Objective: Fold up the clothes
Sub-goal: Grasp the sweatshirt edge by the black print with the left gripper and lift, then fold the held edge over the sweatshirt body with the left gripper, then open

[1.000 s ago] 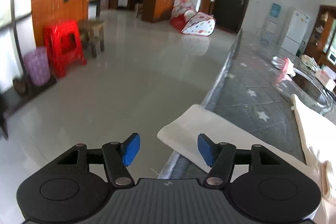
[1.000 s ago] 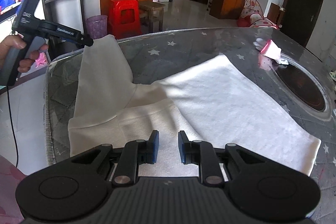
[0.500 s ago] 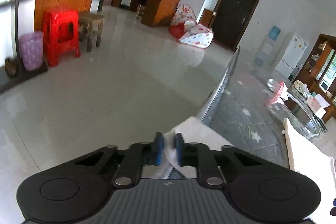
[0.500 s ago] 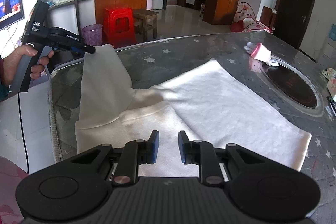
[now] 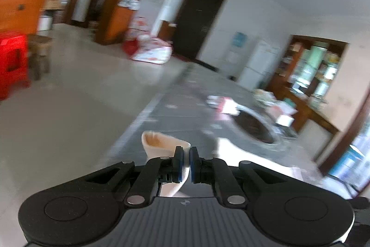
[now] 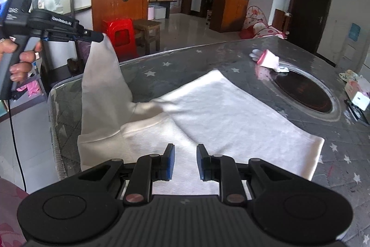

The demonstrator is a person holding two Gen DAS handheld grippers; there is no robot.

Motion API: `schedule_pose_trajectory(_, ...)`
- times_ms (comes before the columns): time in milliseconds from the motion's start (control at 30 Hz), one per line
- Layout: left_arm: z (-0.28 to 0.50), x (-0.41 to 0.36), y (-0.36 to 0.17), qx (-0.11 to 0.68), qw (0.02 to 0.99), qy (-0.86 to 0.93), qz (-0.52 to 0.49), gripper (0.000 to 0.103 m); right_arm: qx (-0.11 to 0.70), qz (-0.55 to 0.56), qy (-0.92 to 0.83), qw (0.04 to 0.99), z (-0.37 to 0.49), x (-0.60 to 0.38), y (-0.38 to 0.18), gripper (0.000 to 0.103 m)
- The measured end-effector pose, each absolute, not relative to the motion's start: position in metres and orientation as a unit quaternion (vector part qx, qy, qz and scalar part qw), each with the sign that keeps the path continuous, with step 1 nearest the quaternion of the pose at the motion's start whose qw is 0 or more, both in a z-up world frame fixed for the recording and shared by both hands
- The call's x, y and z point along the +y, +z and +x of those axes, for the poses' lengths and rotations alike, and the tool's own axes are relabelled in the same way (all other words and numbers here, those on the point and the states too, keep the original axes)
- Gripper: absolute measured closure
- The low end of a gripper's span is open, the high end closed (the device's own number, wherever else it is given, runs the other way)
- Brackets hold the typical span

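Note:
A cream garment [image 6: 231,112] lies spread on the grey star-patterned table [image 6: 185,57]. Its left sleeve [image 6: 101,75] is pulled up off the table's corner. My left gripper [image 6: 101,37], held by a hand [image 6: 20,61], is shut on the sleeve's tip. In the blurred left wrist view the same gripper [image 5: 186,163] pinches a fold of the cream cloth [image 5: 161,142] between its blue pads. My right gripper [image 6: 185,161] hovers over the garment's near part, its jaws a narrow gap apart, with no cloth pinched between them.
A pink and white item [image 6: 268,59] lies by a dark round inset [image 6: 303,92] in the table. A small box [image 6: 356,94] sits at the far right. Beyond the table's left edge stand a red stool [image 6: 120,34] and a wooden stool [image 6: 148,27].
My left gripper went from wide open to shut on the sleeve's end, then rose and tilted upward, lifting the sleeve. The right gripper drifted slightly, its gap unchanged.

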State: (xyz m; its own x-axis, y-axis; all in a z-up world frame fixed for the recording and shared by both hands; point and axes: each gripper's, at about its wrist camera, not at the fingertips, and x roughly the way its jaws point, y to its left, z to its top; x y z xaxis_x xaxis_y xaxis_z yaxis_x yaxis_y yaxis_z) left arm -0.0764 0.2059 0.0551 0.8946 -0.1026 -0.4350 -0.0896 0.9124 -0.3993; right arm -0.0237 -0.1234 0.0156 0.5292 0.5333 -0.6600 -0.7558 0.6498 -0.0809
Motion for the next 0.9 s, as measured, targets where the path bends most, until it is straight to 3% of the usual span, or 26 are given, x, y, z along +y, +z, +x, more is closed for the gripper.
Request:
schedule_pose_trajectory(267,-0.063,0.114,0.085,0.217,0.946,-0.159,-0.180,0.097,0.305,-0.151,0.339,0.877,-0.024,-0.160,0.022,0.083)
schedule_pose_trajectory(700,-0.060,0.001,0.054,0.276,0.905,-0.313,-0.085,0.096,0.330,-0.121,0.279,0.894,-0.025,-0.209,0.014,0.083)
schedule_pose_trajectory(900,-0.070,-0.010,0.037,0.299,0.897,-0.322,-0.056,0.085,0.332,-0.115,0.272,0.896,-0.025,-0.214,0.013,0.083)
